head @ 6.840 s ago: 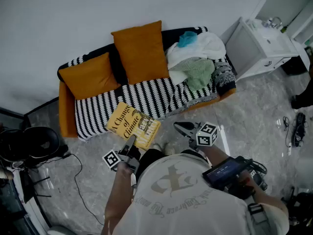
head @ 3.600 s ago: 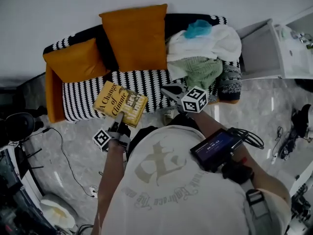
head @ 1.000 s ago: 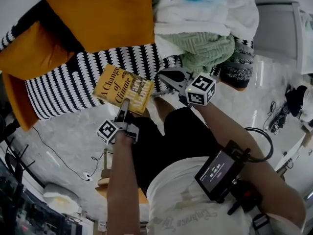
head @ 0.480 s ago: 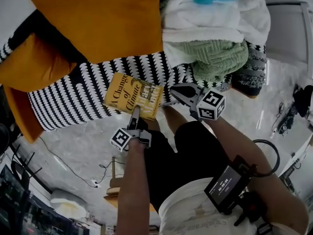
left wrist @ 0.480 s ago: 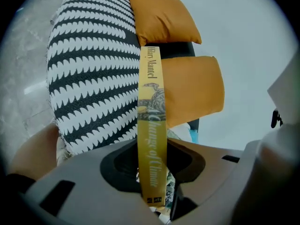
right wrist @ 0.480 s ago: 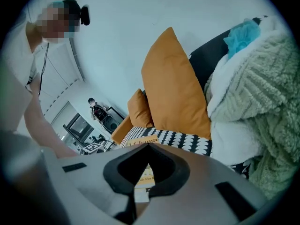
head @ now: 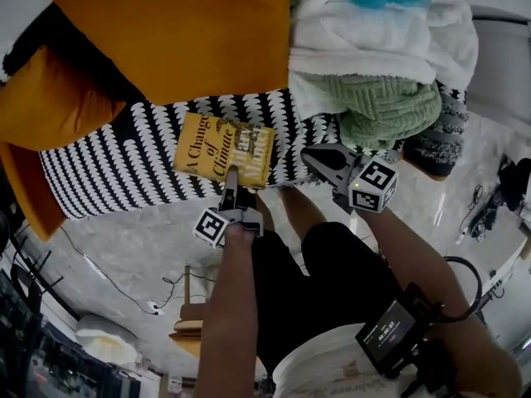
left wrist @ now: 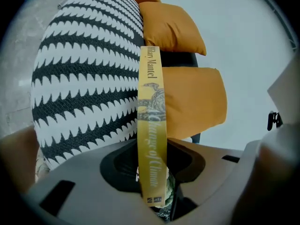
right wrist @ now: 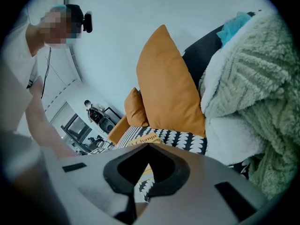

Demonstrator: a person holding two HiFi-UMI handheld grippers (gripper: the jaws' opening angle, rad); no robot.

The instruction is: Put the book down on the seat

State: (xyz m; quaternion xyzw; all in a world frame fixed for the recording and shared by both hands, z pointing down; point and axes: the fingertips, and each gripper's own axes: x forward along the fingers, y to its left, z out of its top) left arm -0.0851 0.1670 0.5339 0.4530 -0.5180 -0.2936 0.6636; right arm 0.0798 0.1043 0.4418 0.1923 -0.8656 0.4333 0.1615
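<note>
A yellow book (head: 224, 149) lies flat over the front part of the sofa seat (head: 124, 164), which has a black-and-white patterned cover. Whether the book touches the cover I cannot tell. My left gripper (head: 231, 182) is shut on the book's near edge. In the left gripper view the yellow spine (left wrist: 152, 116) runs straight out from between the jaws of the left gripper (left wrist: 153, 175), with the patterned seat (left wrist: 84, 88) beside it. My right gripper (head: 320, 158) hangs just right of the book by the seat's front edge. Its jaws are shut with nothing held, as the right gripper (right wrist: 146, 172) also appears in its own view.
Two orange cushions (head: 166, 31) (head: 50, 110) lean on the sofa back behind the book. A heap of white and green laundry (head: 382, 73) fills the seat's right end. Grey marble floor (head: 124, 247) with cables lies in front. The person's legs (head: 323, 272) stand close to the sofa.
The left gripper has carried the book farther in over the seat, towards the cushions. The right gripper has drifted right with the body, still shut.
</note>
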